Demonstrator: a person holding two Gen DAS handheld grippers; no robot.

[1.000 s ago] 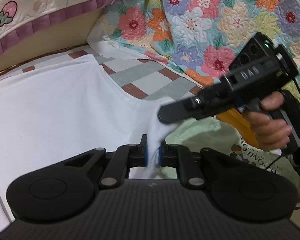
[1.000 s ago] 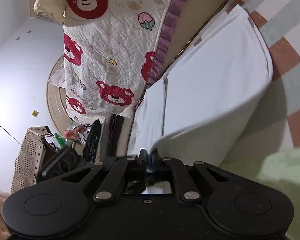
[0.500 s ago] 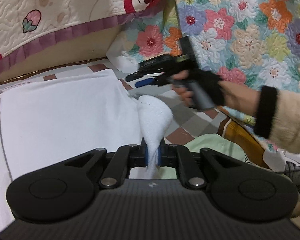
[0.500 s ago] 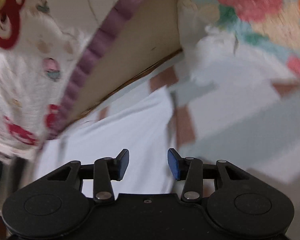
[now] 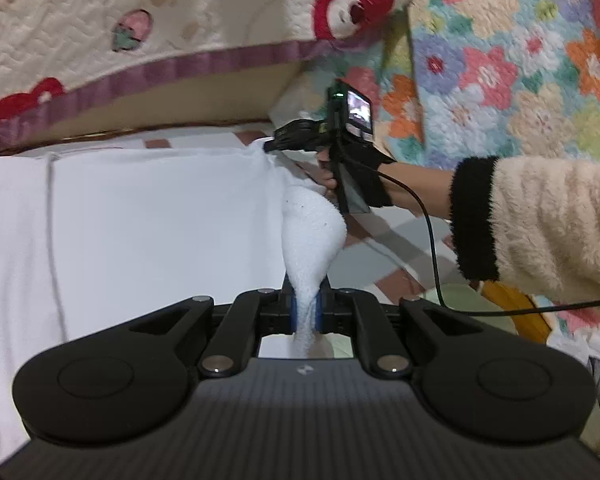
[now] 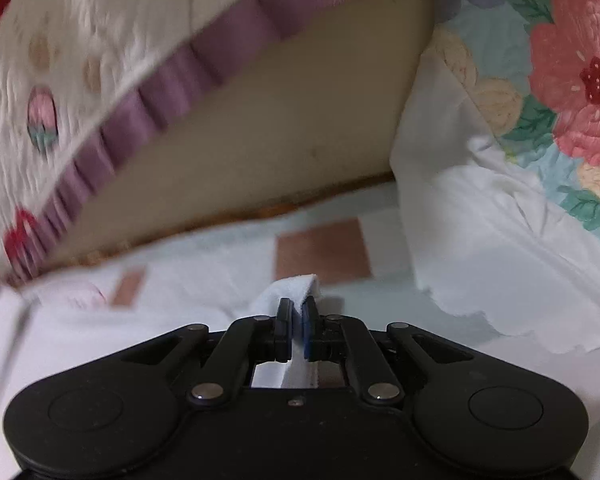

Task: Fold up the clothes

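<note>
A white garment (image 5: 152, 220) lies spread flat on the checked bed sheet. My left gripper (image 5: 306, 312) is shut on its near right corner, and the cloth bulges up out of the jaws. My right gripper (image 6: 296, 334) is shut on the garment's far right corner (image 6: 292, 286); it also shows in the left wrist view (image 5: 268, 146), held by a hand in a fuzzy cream sleeve, low over the sheet.
A bear-print quilt with a purple frill (image 5: 180, 64) hangs over the tan bed board at the back. A floral quilt (image 5: 520, 60) rises on the right, its white lining (image 6: 480, 240) lying on the checked sheet (image 6: 324, 252). A cable (image 5: 432, 240) trails from the right gripper.
My right gripper let go of the near part of the garment, opened, moved to the far right corner and shut on it. My left gripper kept its hold.
</note>
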